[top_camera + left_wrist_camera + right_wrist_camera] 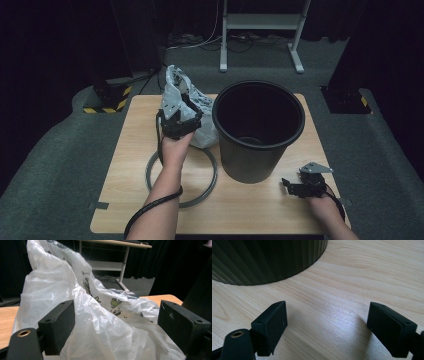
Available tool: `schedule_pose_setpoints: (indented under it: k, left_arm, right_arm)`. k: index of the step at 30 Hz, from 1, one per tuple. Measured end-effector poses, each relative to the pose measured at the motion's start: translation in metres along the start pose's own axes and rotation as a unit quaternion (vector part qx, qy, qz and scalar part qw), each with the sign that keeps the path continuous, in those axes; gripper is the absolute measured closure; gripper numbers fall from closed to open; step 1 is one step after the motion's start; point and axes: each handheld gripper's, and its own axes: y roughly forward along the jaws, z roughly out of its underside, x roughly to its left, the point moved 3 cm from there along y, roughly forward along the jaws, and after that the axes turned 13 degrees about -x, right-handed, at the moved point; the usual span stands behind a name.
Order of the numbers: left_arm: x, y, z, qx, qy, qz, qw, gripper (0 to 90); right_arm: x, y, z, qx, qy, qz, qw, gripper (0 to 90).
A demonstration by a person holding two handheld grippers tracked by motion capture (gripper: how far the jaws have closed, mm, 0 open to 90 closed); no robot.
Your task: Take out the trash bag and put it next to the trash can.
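Two containers sitting on the wooden table (125,145): black bin (258,131) upright at centre-right, mouth open, its inside reading dark with only the bottom faintly showing; white plastic bag (176,95) crumpled in a heap just left of it, touching the bin's wall. Bag is printed with small bird shapes; what is inside it I cannot tell.

Left gripper (181,119) is hovering at the near side of the bag with jaws spread wide. In the left gripper view the bag (105,325) is bulging up between the two black pads, but the pads are not pressing on it: film is lying loose in the gap.

Right gripper (301,186) is resting low near the table's front-right corner, jaws wide apart, nothing between them. In the right gripper view it is looking over bare wood (352,290) toward the ribbed base of the bin (262,260).

Grey metal ring (210,187) is lying flat on the table front-left of the bin, under the left forearm.

Bag is sitting close to the far table edge. Bare wood is lying along the left side and across the front strip between ring and right gripper.
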Motion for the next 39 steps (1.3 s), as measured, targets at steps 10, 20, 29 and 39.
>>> schedule_pose_setpoints:
  k: [10, 20, 29, 39]
  left_arm:
    - [0.005, -0.025, 0.005, 0.017, 0.008, 0.013, 0.9997, 16.0]
    - [0.017, -0.049, 0.024, 0.077, 0.016, 0.023, 0.9966, 16.3]
    - [0.027, -0.077, 0.047, 0.123, 0.008, 0.031, 0.9919, 16.3]
    - [0.047, -0.094, 0.066, 0.124, -0.03, 0.029, 0.9914, 18.2]
  right_arm:
    - [0.0, 0.0, 0.0, 0.0, 0.001, 0.002, 1.0, 16.0]
    - [0.0, 0.0, 0.0, 0.001, 0.003, 0.001, 1.0, 15.6]
    - [0.0, 0.001, 0.0, 0.002, 0.005, -0.001, 1.0, 15.4]
    - [0.001, -0.001, 0.001, 0.002, 0.005, -0.001, 1.0, 15.5]
